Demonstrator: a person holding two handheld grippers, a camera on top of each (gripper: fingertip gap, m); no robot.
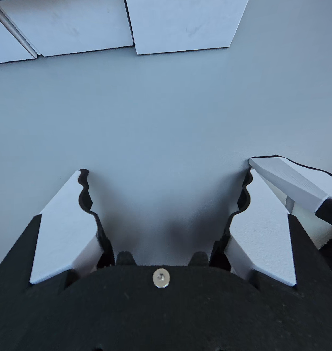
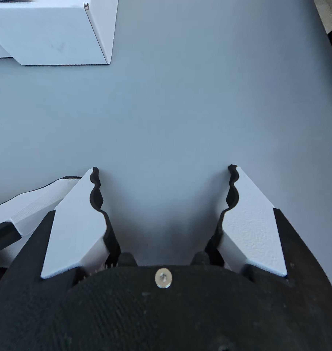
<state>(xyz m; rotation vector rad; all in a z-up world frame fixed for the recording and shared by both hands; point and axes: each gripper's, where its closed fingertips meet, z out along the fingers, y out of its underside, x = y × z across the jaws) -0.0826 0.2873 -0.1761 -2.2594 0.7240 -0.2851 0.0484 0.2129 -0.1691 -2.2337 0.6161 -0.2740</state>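
My left claw (image 1: 167,171) gapes wide, empty, on the grey worktop (image 1: 161,114); right claw (image 2: 165,168) likewise, well short of the white boxes (image 2: 53,36).

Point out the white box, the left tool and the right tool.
white box (image 2: 53,36): right wrist view, front face.
left tool (image 1: 168,171): left wrist view, midway between its fingertips.
right tool (image 2: 164,168): right wrist view, midway between its fingertips.

White boxes (image 1: 186,26) on grey table (image 1: 161,114)

Pale grey tabletop (image 1: 161,114), soft even light
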